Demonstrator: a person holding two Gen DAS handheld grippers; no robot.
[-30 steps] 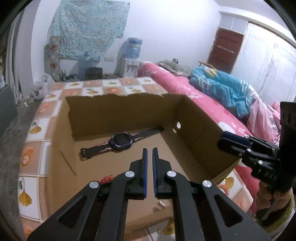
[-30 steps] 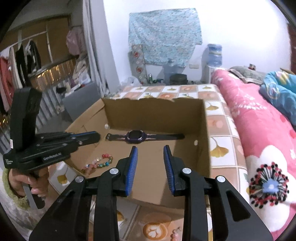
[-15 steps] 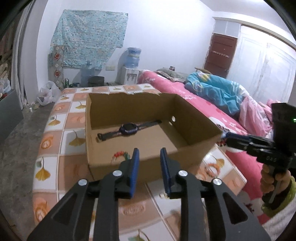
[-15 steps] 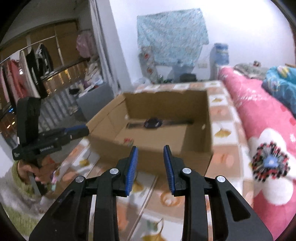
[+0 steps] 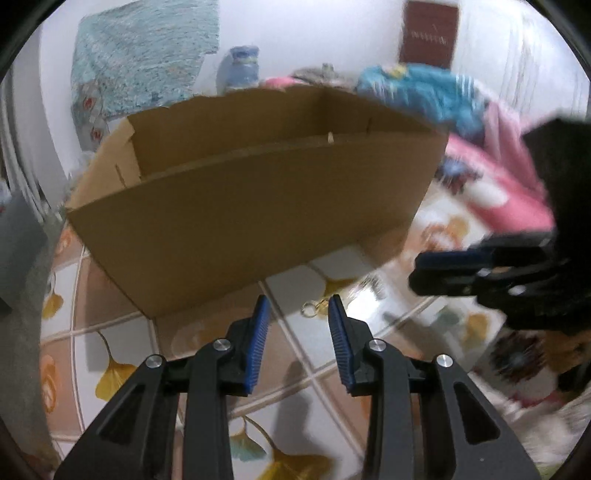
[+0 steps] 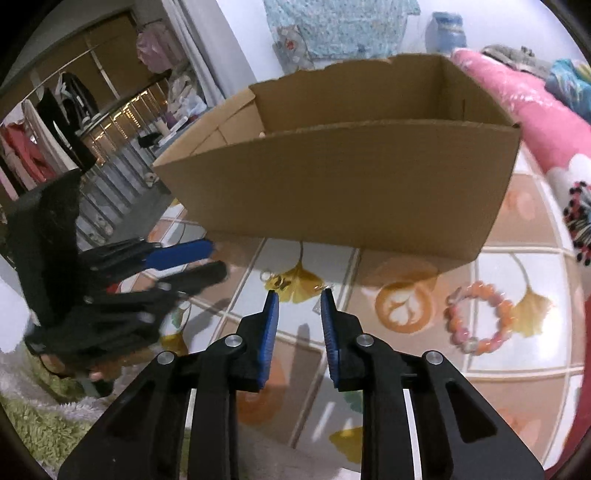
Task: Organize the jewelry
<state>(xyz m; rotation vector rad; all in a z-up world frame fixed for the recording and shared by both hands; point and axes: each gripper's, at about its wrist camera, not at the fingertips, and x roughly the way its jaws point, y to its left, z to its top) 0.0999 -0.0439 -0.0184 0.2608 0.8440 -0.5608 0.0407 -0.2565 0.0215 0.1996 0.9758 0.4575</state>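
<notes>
Glossy tile-print tabletop w/ yellow ginkgo leaves and orange-brown squares fills the lower half of both my views. On it sits the open brown cardboard box, near wall facing me, so I can't see inside from either cam. Behind it: white wall w/ a teal patterned cloth, a blue water jug, a dark red door. A bed w/ pink floral bedding and a blue blanket runs along the right of the table; a clothes rail w/ hanging garments is far left in the right cam.

My left gripper hangs low over the table just in front of the box, blue pads apart, nothing between them. In the right cam it shows at the left, blurred, also spread. My right gripper sits at similar height, blue pads parted w/ an empty gap – holding nothing. From the left cam it's a dark blur at right; can't read the jaw gap there.

Jewelry: a small gold-tone ring-and-clasp piece lies on the tile right ahead of the left pads – same piece shows on a yellow leaf just in front of the right tips, near the box wall. A pink-orange beaded bracelet lies flat on the table to the right, well apart from both grippers, outside the box.
</notes>
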